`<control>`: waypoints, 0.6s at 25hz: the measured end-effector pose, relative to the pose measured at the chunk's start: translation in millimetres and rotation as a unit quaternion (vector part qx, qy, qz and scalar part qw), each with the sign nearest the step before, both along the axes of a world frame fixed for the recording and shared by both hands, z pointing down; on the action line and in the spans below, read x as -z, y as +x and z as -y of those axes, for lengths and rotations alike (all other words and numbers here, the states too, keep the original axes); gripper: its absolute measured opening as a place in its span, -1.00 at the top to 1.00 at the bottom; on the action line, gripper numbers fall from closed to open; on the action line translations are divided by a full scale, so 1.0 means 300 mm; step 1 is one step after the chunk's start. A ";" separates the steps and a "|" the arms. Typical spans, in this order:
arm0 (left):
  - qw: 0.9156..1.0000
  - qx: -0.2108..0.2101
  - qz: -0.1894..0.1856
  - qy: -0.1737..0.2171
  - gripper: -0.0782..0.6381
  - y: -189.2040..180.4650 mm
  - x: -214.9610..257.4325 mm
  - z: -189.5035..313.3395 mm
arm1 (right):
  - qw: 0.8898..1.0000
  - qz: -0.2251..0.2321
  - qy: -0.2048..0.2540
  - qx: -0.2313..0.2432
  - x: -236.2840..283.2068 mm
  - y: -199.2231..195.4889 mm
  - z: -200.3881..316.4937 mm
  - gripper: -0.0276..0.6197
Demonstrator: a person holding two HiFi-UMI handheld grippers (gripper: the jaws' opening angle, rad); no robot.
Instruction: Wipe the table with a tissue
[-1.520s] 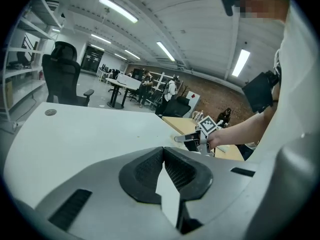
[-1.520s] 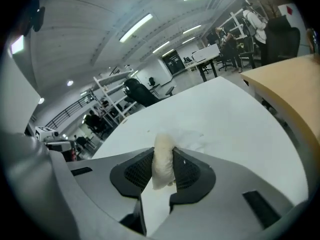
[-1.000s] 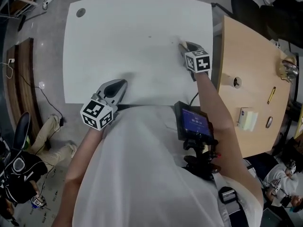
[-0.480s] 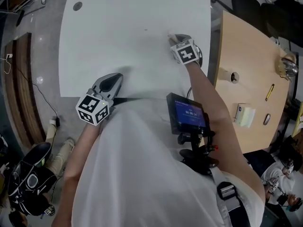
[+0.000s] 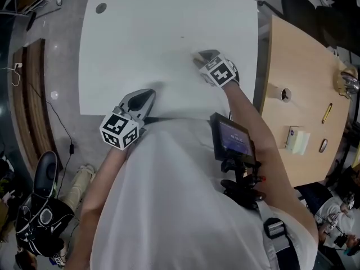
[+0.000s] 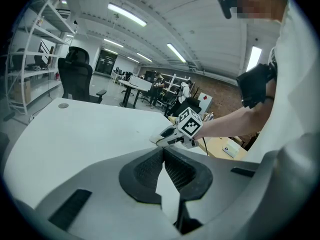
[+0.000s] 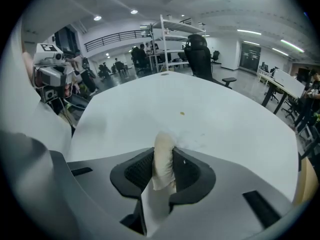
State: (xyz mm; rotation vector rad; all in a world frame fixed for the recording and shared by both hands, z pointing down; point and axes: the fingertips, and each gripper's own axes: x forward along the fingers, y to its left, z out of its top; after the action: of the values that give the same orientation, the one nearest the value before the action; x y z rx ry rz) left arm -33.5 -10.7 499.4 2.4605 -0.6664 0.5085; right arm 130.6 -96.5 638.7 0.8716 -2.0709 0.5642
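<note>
while clear of all table [image 5: 140, 38] edges, tissue [image 7: 163, 156] in right tongs [image 5: 202, 57]

Cream tissue wad [image 7: 162, 151] (rolled, upright), pinched in right tongs [image 7: 163, 159], tip touching white table [image 5: 146, 44]

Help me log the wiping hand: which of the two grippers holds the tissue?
The right gripper: its jaws pinch a rolled white tissue. The left gripper has its jaws closed on nothing, near the front edge of the white table.
</note>
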 end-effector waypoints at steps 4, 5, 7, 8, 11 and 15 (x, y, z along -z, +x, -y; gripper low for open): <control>1.000 -0.001 -0.003 0.003 0.74 -0.008 -0.005 0.008 | 0.999 0.019 -0.014 0.042 -0.004 -0.110 -0.066 0.62; 1.000 -0.002 -0.003 0.003 0.74 -0.009 -0.006 0.009 | 0.998 0.025 -0.022 0.056 -0.006 -0.135 -0.087 0.62; 1.000 -0.004 -0.005 0.003 0.74 -0.010 -0.006 0.009 | 0.993 0.052 -0.046 0.091 -0.004 -0.193 -0.138 0.62; 1.000 -0.005 -0.005 0.003 0.74 -0.011 -0.005 0.009 | 0.990 0.076 -0.057 0.106 0.006 -0.224 -0.163 0.62; 1.000 -0.004 -0.007 0.004 0.74 -0.024 0.000 0.020 | 0.982 0.166 -0.051 0.070 0.072 -0.258 -0.151 0.62; 1.000 0.003 -0.010 0.002 0.74 -0.050 0.001 0.034 | 0.970 0.235 -0.014 -0.061 0.153 -0.138 -0.020 0.62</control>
State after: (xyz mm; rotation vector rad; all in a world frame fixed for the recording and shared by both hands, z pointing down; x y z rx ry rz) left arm -48.4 -20.9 499.2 2.4643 -0.6671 0.4794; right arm 89.3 -90.5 592.7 0.9184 -2.4332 0.9382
